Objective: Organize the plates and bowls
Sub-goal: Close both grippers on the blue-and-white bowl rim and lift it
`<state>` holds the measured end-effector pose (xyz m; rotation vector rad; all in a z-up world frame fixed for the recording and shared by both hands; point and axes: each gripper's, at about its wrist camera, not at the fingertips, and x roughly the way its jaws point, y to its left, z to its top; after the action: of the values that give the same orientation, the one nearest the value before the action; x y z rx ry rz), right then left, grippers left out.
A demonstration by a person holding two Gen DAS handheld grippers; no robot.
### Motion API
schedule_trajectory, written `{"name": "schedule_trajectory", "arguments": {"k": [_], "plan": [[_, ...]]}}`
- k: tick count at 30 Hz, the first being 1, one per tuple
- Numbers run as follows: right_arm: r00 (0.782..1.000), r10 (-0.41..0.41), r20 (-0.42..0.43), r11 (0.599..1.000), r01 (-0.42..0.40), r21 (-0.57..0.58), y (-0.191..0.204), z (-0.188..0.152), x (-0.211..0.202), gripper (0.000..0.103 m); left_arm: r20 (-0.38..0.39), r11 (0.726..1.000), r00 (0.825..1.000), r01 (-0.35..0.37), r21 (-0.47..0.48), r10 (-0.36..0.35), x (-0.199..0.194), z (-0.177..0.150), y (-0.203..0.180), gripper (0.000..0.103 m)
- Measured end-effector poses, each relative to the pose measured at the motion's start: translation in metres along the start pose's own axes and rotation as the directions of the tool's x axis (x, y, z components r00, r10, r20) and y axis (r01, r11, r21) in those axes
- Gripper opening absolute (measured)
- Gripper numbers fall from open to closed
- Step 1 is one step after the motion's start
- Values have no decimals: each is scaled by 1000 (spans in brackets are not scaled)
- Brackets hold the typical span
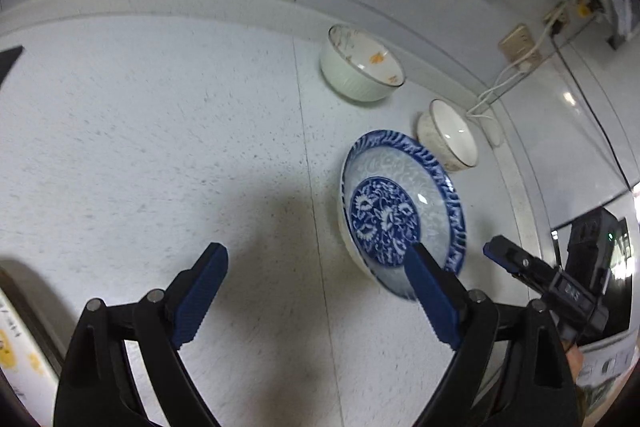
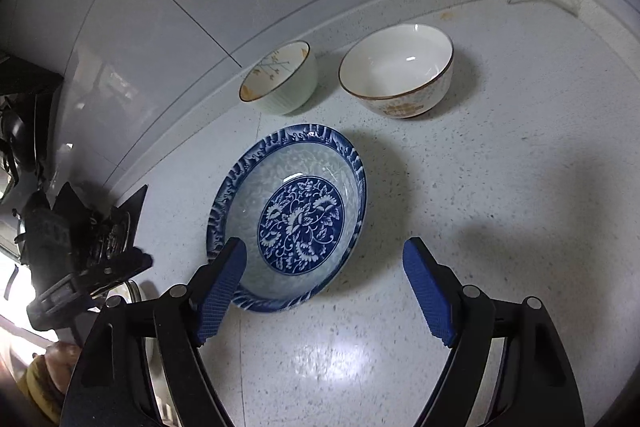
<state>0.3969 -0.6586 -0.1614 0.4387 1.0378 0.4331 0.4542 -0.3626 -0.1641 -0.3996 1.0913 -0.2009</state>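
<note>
On a speckled white countertop (image 2: 500,187), both grippers, the left (image 1: 316,291) and the right (image 2: 324,287), hang wide open and empty; the right should straddle the blue floral plate's (image 2: 288,215) rim squarely before closing.

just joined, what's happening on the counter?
A person is holding a gripper in each hand over a speckled counter. Both the left gripper and the right gripper are open and hold nothing. A blue patterned plate lies in front of them, with a pale green bowl and a white bowl standing separately behind it. Nothing is stacked yet.
</note>
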Motion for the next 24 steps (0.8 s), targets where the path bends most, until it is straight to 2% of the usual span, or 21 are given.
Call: {"name": "schedule_trajectory", "arguments": {"k": [5,7,8,9,10,11,12,13,14,16,18,19,24], "plan": [[996,33,-85,999,-31,25,-8,13,31,77,-81,995,996,26,-93,-34,56,16,1,87],[994,38,-104,999,-34,40,-10,15,39,76,-112,993,993,36,-117,-49,74,21,1,78],[993,41,-114,998,-35,57,-14,17,44,72,-121,991,991,36,-126,-52,77,21,3,76],[992,47,-119,997,-39,72,-16,18,47,68,-132,989,989,41,-141,-60,83,22,4,70],[990,55,-128,995,-44,87,-20,19,51,57,-146,987,987,50,-151,-73,89,24,4,61],[989,62,-135,993,-47,110,-24,18,54,47,-140,988,987,54,-148,-75,90,26,3,57],[988,66,-141,991,-49,124,-26,18,56,40,-149,986,985,67,-150,-90,94,28,1,50],[986,71,-150,989,-50,138,-29,17,59,28,-165,985,980,82,-152,-107,99,29,0,41],[985,76,-157,988,-53,148,-31,16,60,20,-172,985,979,81,-151,-107,99,29,0,36],[983,77,-168,986,-50,159,-34,14,63,14,-187,980,972,108,-169,-140,106,27,1,22],[984,65,-169,988,-40,149,-32,13,62,12,-194,968,964,141,-206,-182,110,24,4,12],[984,50,-170,990,-27,136,-30,13,61,12,-192,964,960,160,-213,-202,110,23,3,11],[984,26,-174,995,-8,100,-18,7,57,12,-177,968,965,157,-198,-192,103,18,2,11]]}}
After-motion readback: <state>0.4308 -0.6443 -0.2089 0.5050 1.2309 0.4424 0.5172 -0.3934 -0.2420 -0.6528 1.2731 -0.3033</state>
